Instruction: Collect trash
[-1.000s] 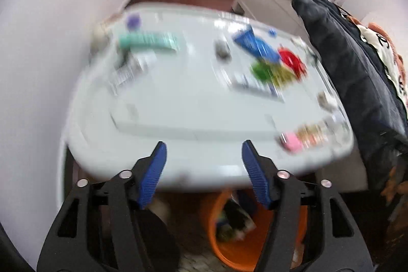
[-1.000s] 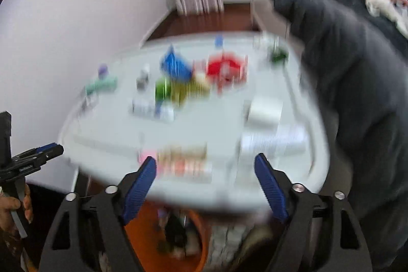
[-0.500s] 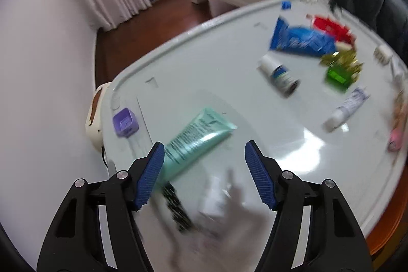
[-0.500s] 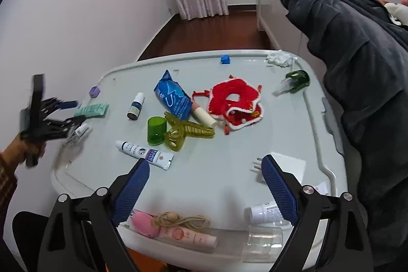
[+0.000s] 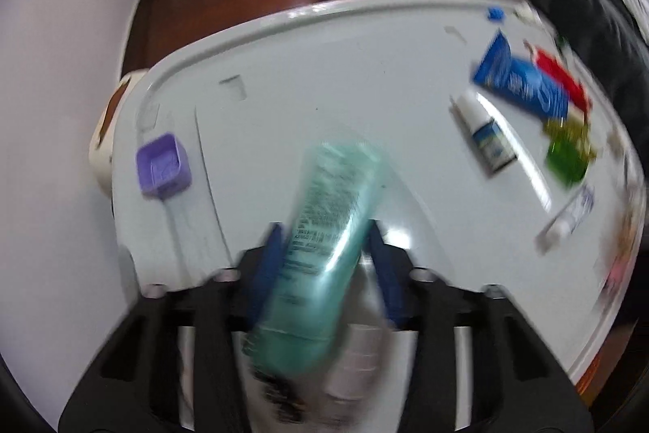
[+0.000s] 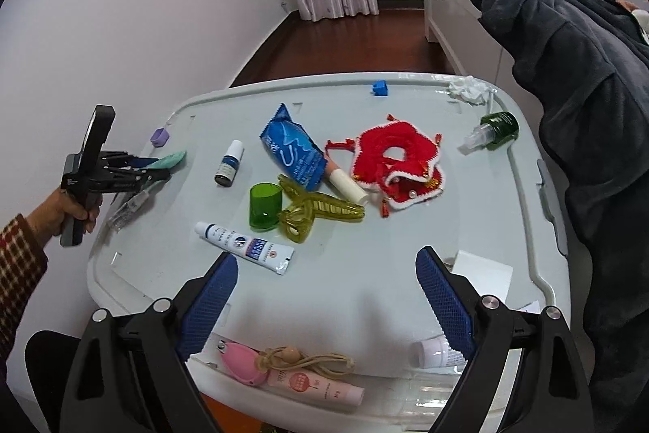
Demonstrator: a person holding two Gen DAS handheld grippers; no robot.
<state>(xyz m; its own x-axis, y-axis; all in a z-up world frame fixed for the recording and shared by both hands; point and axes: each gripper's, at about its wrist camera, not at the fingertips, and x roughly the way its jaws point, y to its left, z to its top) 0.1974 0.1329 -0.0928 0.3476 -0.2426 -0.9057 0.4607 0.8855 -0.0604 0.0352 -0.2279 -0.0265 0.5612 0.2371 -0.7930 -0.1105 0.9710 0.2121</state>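
Note:
My left gripper (image 5: 324, 242) is shut on a teal green tube (image 5: 324, 230), its blue fingers pressing both sides; the tube points away over the white table (image 5: 324, 67). In the right wrist view the same gripper (image 6: 158, 169) holds the teal tube (image 6: 172, 160) at the table's left edge. My right gripper (image 6: 324, 283) is open and empty, above the table's near edge. Ahead of it lie a white tube (image 6: 243, 242), a green cup (image 6: 265, 205), a yellow-green clip (image 6: 316, 210) and a blue wrapper (image 6: 292, 149).
Also on the table: a purple cap (image 5: 162, 165), small dropper bottle (image 6: 229, 163), red knitted piece (image 6: 397, 165), green spray bottle (image 6: 493, 128), blue cap (image 6: 379, 87), crumpled tissue (image 6: 466, 88), pink tube (image 6: 308, 380). A bed with dark clothing (image 6: 568, 47) stands right.
My left gripper has closed on the teal tube, which lay between its open fingers half a second ago. My right gripper has stayed open, hovering near the table's front edge.

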